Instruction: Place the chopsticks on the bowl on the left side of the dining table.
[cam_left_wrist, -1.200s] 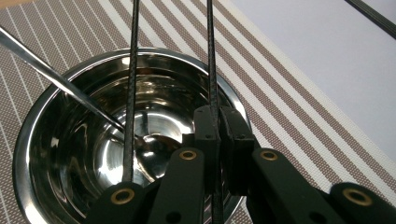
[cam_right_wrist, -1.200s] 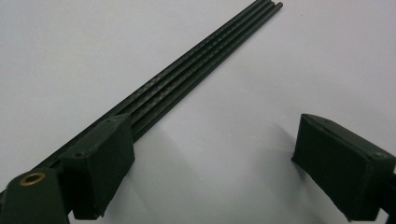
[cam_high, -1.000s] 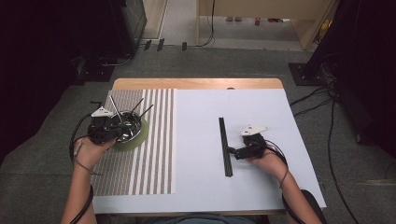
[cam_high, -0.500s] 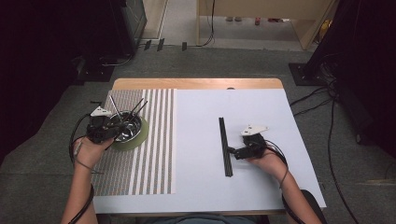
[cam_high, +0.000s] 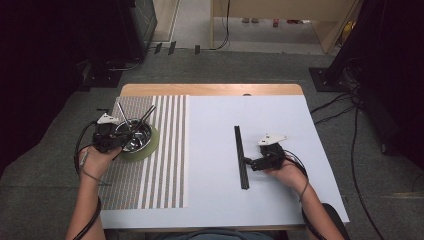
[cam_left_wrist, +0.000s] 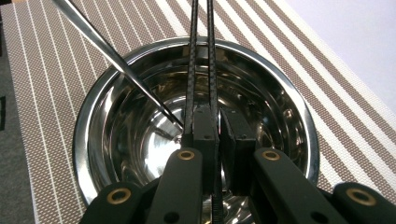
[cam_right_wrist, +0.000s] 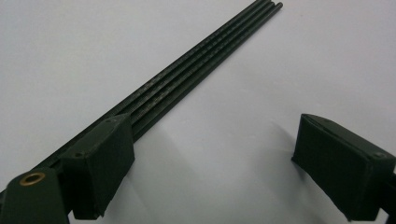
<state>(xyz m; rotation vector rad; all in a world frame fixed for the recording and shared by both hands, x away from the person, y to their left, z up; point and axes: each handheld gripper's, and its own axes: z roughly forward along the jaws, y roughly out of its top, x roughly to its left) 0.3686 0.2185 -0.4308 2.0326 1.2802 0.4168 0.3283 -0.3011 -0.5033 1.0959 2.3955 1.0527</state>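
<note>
A steel bowl (cam_high: 135, 137) (cam_left_wrist: 280, 79) sits on a green round mat (cam_high: 154, 145) on the striped placemat. My left gripper (cam_high: 120, 137) (cam_left_wrist: 220, 126) reaches into the bowl. Its jaws stand almost together on two thin black rods (cam_left_wrist: 201, 56) (cam_high: 146, 114) that lean over the far rim, and they have just been opening slightly. A silver rod (cam_left_wrist: 116, 65) (cam_high: 121, 114) leans in the bowl beside them. My right gripper (cam_high: 248, 162) (cam_right_wrist: 215, 140) rests open on the white table. Its left pad touches a bundle of long black rods (cam_high: 241, 155) (cam_right_wrist: 201, 70).
The striped placemat (cam_high: 165, 170) covers the table's left part, and the white tabletop (cam_high: 210, 175) spreads to the right. A wooden strip (cam_high: 210, 90) runs along the far edge. Cables lie on the floor beyond the table's right side.
The black rods leaning out of the bowl have drawn closer together and shifted a little. Both hands stay where they were.
</note>
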